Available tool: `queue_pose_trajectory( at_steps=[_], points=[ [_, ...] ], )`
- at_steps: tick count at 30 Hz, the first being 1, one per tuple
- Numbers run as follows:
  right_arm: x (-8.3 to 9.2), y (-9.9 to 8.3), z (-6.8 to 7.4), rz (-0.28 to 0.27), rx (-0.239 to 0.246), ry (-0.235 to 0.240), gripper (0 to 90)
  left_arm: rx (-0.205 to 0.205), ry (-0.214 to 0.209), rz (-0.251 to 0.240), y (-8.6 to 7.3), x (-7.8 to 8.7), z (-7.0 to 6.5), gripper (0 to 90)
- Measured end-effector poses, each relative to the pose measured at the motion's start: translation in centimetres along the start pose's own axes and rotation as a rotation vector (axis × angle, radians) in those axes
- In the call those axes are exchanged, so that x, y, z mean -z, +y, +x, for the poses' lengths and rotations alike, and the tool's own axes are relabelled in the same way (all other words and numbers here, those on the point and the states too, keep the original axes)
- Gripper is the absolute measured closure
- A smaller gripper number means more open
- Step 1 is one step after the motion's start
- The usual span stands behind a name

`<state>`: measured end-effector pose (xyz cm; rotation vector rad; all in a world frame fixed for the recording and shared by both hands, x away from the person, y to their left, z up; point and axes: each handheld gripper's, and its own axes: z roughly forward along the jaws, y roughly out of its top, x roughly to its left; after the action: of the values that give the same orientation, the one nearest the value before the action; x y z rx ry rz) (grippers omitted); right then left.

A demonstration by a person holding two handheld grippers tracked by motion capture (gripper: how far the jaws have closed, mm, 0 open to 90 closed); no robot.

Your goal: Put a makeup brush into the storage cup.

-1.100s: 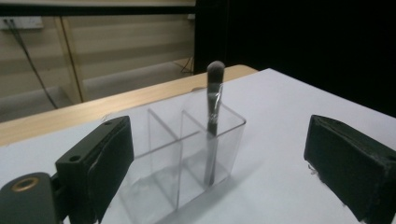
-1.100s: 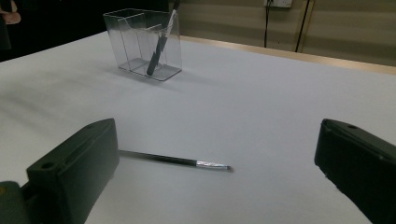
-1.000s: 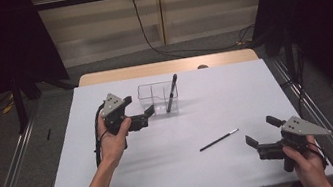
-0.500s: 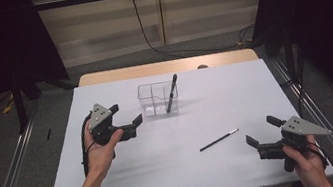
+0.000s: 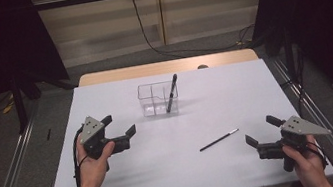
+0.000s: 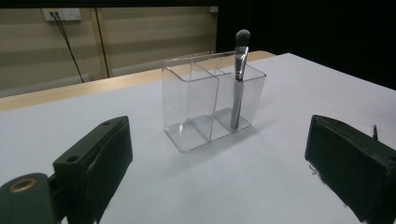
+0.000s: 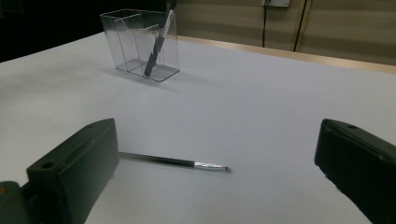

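A clear plastic holder point(image 5: 158, 99) point(image 6: 212, 105) point(image 7: 140, 44) with compartments stands at the table's far middle. A dark make-up brush point(image 5: 171, 94) point(image 6: 238, 79) point(image 7: 158, 44) leans upright in its right compartment. A thin second brush point(image 5: 219, 139) point(image 7: 173, 161) lies flat on the white table, right of centre. My left gripper point(image 5: 120, 124) point(image 6: 219, 177) is open, near the left front of the holder, with nothing between its jaws. My right gripper point(image 5: 262, 131) point(image 7: 215, 177) is open too, just right of the lying brush and apart from it.
The white table top point(image 5: 182, 172) ends in a wooden strip point(image 5: 165, 67) at the far edge. Metal rails point(image 5: 10, 174) run along both sides of the table. A dark wall and a cable point(image 5: 144, 31) lie beyond.
My left gripper has drawn back from the holder toward the near left of the table. The right gripper and both brushes have stayed put.
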<state>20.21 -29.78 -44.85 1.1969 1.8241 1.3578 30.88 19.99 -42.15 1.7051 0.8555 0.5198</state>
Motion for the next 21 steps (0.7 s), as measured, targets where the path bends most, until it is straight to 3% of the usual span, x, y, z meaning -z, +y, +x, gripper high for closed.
queue_pose_trajectory(
  at_steps=[3,5,7,15,17,21],
  points=[
    [-0.1,-0.1,0.0,0.005,-0.002,-0.006,0.0,-0.007,0.004,-0.004,-0.4,0.8,0.1,7.1],
    [-0.1,0.0,0.0,0.002,-0.004,-0.005,0.0,-0.035,0.026,-0.007,-0.5,1.4,0.0,6.3],
    [0.0,0.0,0.1,0.002,-0.004,-0.004,0.0,-0.006,0.012,-0.013,-0.5,2.1,0.2,5.5],
    [-0.1,0.0,0.0,0.003,-0.008,-0.010,0.0,-0.006,0.059,-0.040,-1.3,4.3,0.2,5.4],
    [-0.1,0.0,0.1,0.003,-0.006,-0.009,0.0,0.011,0.049,-0.040,-1.7,4.7,0.2,5.0],
    [0.0,-0.1,0.1,0.003,-0.003,-0.008,0.0,-0.028,0.061,-0.025,-2.2,5.2,-0.3,4.9]
  ],
)
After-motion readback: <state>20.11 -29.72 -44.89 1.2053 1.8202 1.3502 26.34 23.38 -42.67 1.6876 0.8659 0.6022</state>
